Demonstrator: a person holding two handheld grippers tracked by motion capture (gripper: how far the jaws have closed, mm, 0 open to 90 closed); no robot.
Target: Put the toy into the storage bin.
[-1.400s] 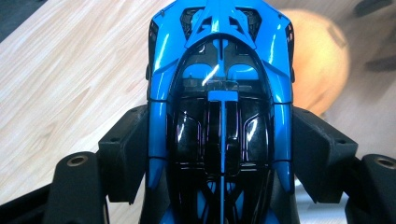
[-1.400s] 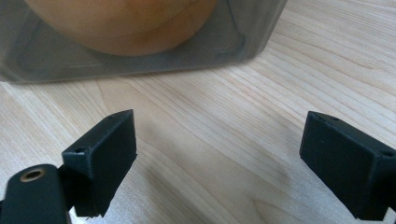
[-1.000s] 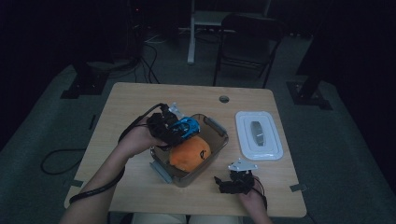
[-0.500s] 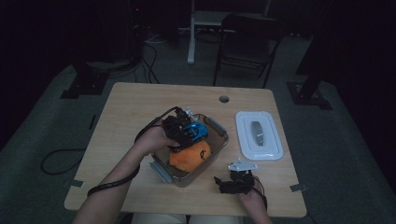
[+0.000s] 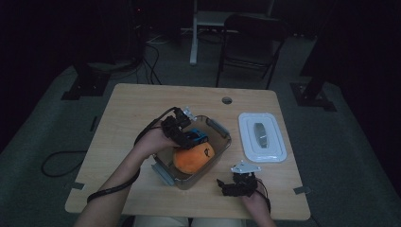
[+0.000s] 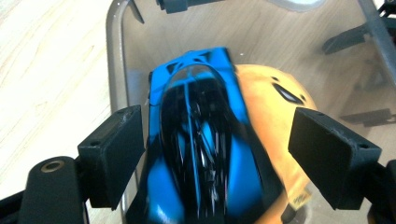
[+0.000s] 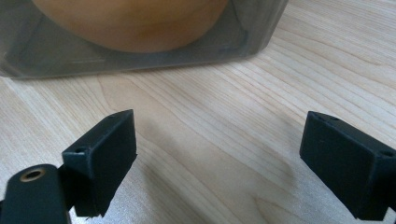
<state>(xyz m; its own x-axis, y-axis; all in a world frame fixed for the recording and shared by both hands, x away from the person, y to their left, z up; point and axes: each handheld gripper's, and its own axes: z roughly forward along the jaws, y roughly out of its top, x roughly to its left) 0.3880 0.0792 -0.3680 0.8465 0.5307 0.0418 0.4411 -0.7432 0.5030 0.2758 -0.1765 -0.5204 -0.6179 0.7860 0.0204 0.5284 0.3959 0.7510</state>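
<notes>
A blue and black toy car [image 6: 201, 140] lies nose-first in the clear plastic container [image 5: 222, 142], leaning on an orange plush toy [image 6: 271, 121]. My left gripper [image 6: 219, 149] straddles the car. Its jaws have just been opening, and gaps show between both pads and the car's sides. In the high view the left gripper [image 5: 189, 135] reaches into the container's far left corner, over the car [image 5: 197, 137] and the plush toy [image 5: 191, 158]. My right gripper [image 7: 224, 158] rests open on the table just in front of the container [image 7: 243, 37], nothing between its fingers.
The container's white lid [image 5: 262, 137] lies flat on the table to the right, with a grey handle on top. The table [image 5: 132, 109] has a cable hole [image 5: 227, 100] near its far edge. A chair and stands are behind the table.
My left hand has moved right and down, carrying the blue car into the container beside the orange plush toy. The right hand has stayed where it was.
</notes>
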